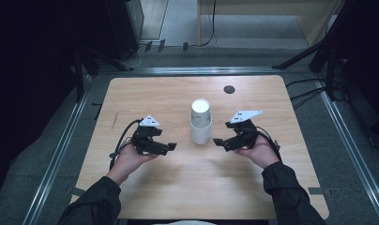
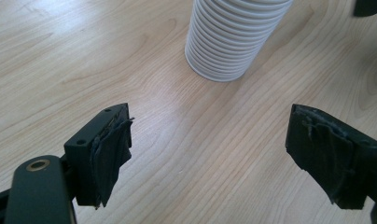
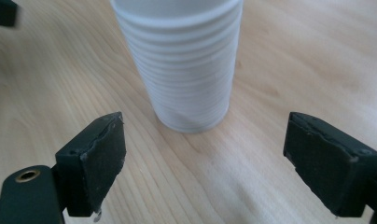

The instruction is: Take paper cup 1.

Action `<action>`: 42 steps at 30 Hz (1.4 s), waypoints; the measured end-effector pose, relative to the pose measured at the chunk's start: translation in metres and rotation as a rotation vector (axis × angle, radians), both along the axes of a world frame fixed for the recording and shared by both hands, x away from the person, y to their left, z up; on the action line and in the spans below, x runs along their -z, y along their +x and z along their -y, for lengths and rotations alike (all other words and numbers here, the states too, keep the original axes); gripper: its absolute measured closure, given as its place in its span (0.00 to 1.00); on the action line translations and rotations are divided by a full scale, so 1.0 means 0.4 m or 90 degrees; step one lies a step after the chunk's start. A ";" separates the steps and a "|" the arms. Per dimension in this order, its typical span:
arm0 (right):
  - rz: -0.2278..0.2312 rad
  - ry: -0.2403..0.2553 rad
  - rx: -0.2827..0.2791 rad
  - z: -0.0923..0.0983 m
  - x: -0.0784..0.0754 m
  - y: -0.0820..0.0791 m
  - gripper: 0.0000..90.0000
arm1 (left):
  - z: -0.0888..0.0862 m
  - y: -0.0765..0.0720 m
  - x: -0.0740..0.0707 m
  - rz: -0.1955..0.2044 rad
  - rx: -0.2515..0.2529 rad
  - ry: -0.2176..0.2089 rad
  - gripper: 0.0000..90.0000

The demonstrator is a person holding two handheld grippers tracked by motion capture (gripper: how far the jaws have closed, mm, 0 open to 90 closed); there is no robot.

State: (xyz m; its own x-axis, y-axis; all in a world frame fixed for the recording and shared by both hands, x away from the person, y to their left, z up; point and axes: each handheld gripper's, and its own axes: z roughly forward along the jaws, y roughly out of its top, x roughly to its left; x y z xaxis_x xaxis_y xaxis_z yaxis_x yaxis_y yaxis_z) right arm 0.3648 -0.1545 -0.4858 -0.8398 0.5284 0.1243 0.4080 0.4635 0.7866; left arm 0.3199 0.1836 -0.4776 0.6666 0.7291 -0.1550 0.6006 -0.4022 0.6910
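A stack of white ribbed paper cups stands upright near the middle of the wooden table. My left gripper is held just to its left, jaws open and empty, pointing toward the stack's base. On the other side my right gripper points at the cups from the right, jaws wide apart with nothing between them. In the left gripper view the cup stack rises ahead, past the open left gripper. In the right gripper view the stack stands close in front of the open right gripper.
A small dark round hole sits near the table's far edge. Metal rails run along both sides of the table. Dark stands and cables lie on the floor beyond it.
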 end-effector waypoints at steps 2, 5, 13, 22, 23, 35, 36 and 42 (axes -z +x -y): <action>-0.018 0.032 0.000 0.009 -0.009 0.001 0.15 | 0.001 0.000 0.000 -0.003 0.000 -0.002 0.16; -0.023 0.034 0.010 0.011 -0.016 0.002 0.16 | 0.009 -0.001 -0.002 -0.003 -0.002 0.011 0.15; -0.017 -0.006 -0.002 0.014 -0.028 -0.016 0.26 | 0.007 -0.003 -0.006 -0.009 0.015 0.009 0.18; -0.046 0.003 -0.016 0.007 -0.049 -0.022 0.32 | 0.013 -0.005 0.001 -0.019 0.027 0.013 0.18; -0.041 -0.004 -0.017 0.007 -0.053 -0.022 0.32 | 0.014 -0.007 0.002 -0.017 0.029 0.015 0.18; -0.013 -0.023 -0.051 0.006 -0.114 0.003 0.31 | -0.013 -0.030 0.008 -0.020 0.014 0.016 0.18; -0.013 -0.032 -0.051 0.003 -0.119 0.007 0.31 | -0.015 -0.033 0.008 -0.020 0.013 0.018 0.18; -0.015 -0.074 -0.068 -0.031 -0.174 0.033 0.31 | -0.026 -0.057 0.001 -0.013 0.012 0.010 0.18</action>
State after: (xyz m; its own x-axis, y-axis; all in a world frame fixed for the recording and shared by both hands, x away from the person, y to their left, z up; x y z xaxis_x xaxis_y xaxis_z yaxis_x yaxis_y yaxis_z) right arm 0.3781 -0.1419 -0.4163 -0.8894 0.4487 0.0878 0.3694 0.5920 0.7163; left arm 0.2970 0.1939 -0.4779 0.6766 0.7192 -0.1579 0.6073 -0.4238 0.6719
